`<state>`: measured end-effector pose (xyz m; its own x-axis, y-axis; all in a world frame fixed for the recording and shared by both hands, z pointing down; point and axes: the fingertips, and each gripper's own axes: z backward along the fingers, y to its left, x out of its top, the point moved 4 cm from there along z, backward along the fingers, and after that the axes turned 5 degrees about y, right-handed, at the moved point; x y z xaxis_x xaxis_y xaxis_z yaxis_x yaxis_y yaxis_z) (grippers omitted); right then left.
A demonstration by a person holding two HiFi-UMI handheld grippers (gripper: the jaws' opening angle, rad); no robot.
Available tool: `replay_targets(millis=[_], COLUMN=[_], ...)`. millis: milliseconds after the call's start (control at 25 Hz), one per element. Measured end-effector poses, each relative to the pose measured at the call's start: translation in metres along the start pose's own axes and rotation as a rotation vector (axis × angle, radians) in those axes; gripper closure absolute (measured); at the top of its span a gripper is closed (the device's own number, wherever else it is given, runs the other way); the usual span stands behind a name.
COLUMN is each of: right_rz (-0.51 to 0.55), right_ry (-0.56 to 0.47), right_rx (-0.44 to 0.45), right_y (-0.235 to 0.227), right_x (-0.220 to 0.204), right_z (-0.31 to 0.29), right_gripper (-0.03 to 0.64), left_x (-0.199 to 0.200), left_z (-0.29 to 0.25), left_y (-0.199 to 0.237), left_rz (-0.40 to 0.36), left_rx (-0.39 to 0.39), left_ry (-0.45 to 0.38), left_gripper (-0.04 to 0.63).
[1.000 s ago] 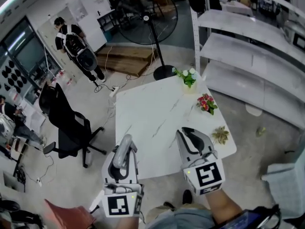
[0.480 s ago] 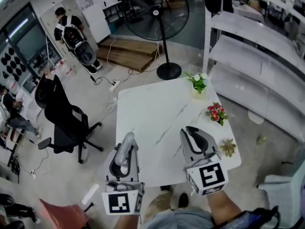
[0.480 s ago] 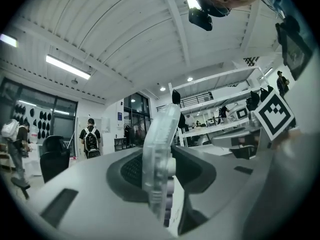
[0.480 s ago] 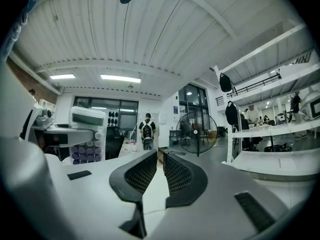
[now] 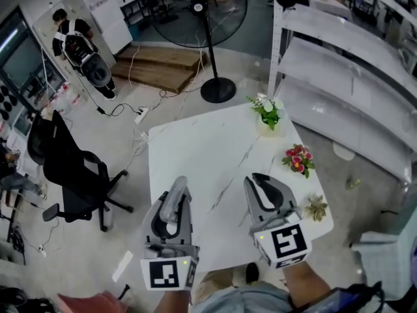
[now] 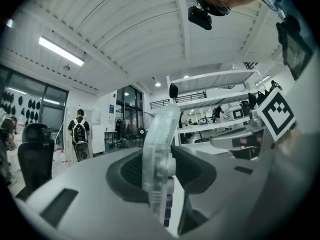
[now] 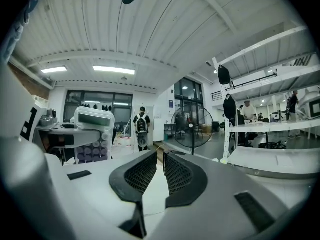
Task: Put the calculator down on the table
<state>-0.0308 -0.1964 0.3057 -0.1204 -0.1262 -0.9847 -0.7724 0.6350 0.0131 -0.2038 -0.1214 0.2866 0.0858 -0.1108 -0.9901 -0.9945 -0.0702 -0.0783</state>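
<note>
A pale, translucent calculator [image 6: 161, 134] with purple keys stands on edge between the pads of my left gripper [image 6: 162, 160], which is shut on it. In the head view the left gripper [image 5: 174, 199] hangs above the near left part of the white marble table [image 5: 202, 145], with the calculator [image 5: 171, 207] held above the tabletop. The right gripper view shows the calculator [image 7: 93, 134] upright at the left, display on top. My right gripper [image 5: 262, 186] hovers over the table's near right part. Its jaws [image 7: 162, 168] are closed with nothing between them.
Three small potted plants line the table's right edge: white flowers [image 5: 267, 113], red flowers [image 5: 298, 159] and a pale succulent [image 5: 317, 208]. Beyond the table stand a pedestal fan [image 5: 201, 12] and white shelving [image 5: 345, 70]. A black office chair [image 5: 65, 168] is at the left, and a person [image 5: 75, 41] stands far off.
The head view has shifted a little, so the table sits slightly more to the left. Both grippers keep the same pose over the near edge, and the calculator stays in the left one.
</note>
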Motion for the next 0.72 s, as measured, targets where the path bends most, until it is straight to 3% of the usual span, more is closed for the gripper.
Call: replay_targets(millis=[400,720], right_rz=[-0.045,-0.087], right_ry=[0.104,0.199], right_rx=[-0.077,-0.135], right_y=[-0.021,-0.033], right_x=[-0.032,-0.071], right_z=[-0.04,-0.053], right_gripper=[0.558,0.56], left_x=[-0.043,-0.111], left_z=[-0.073,-0.107], left_y=[0.011,0.0], left_rz=[0.02,0.038], left_rx=[-0.108,-0.189], left_ry=[0.125,0.257], left_gripper=[0.462,0.462])
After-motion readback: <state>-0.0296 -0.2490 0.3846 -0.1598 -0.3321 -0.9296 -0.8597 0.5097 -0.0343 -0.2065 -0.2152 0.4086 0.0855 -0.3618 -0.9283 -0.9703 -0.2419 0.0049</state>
